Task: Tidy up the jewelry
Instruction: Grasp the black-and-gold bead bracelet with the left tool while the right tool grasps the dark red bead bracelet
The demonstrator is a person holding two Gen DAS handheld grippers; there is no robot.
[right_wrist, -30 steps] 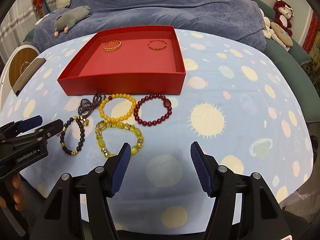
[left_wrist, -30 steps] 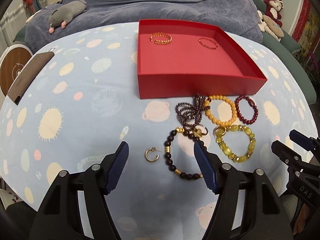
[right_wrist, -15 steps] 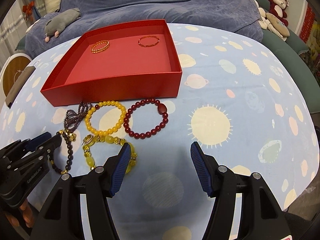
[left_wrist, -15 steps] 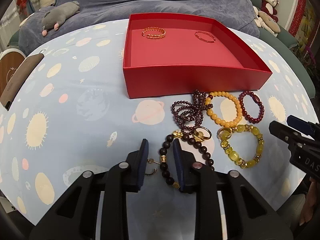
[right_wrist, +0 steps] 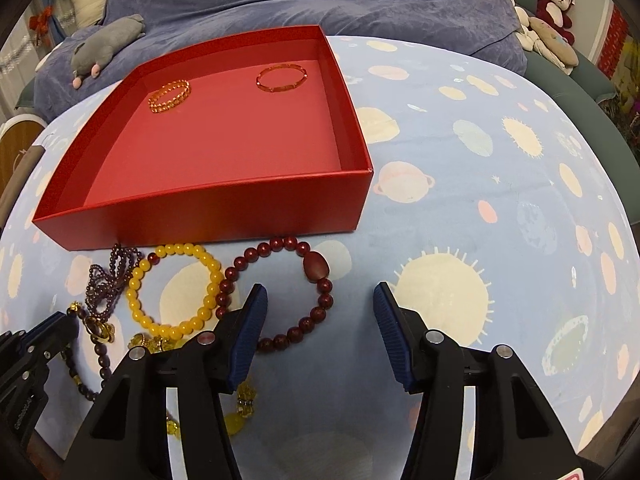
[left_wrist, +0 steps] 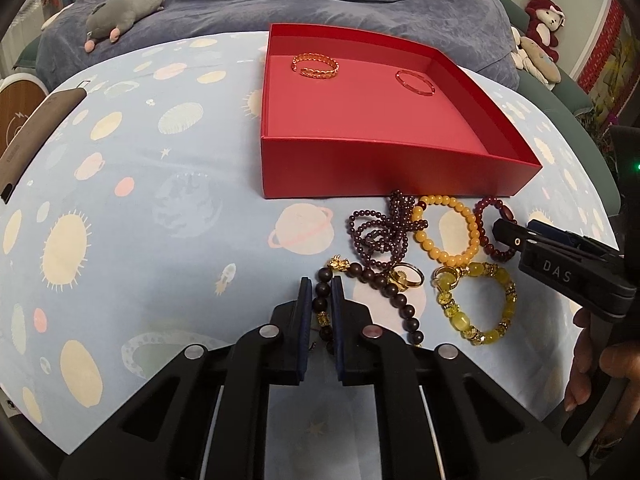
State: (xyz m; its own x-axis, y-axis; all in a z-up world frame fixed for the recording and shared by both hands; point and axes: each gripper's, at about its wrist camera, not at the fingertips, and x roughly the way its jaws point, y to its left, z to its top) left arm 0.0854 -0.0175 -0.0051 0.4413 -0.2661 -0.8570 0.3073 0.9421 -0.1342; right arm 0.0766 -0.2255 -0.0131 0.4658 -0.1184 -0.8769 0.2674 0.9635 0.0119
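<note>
in the shallow red cardboard box (left_wrist: pixel 384 170) we see two pieces only: a gold chain-link bangle (left_wrist: pixel 315 67) at the far left and a thin red bangle (left_wrist: pixel 415 81) at the far right, well apart; the near half of the box floor is bare. the rest of the jewelry lies in a cluster on the blue planet-print surface (left_wrist: pixel 140 208) just in front of the box: a tangled purple bead strand (left_wrist: pixel 380 232), a yellow round-bead bracelet (right_wrist: pixel 176 286), a dark red bead bracelet with one large oval bead (right_wrist: pixel 280 292), a translucent yellow-green bracelet (left_wrist: pixel 476 304) and a dark brown bead bracelet with gold spacers (left_wrist: pixel 372 292). our left tongs (left_wrist: pixel 321 316) have just been closing, and now pinch the left side of the dark brown bracelet, which a second ago lay free between spread pads. our right tongs (right_wrist: pixel 318 334) have been narrowing too, yet stand spread, the left pad inside the dark red bracelet's loop, the right pad outside it, neither pressing on it; they have come closer to it than before.
</note>
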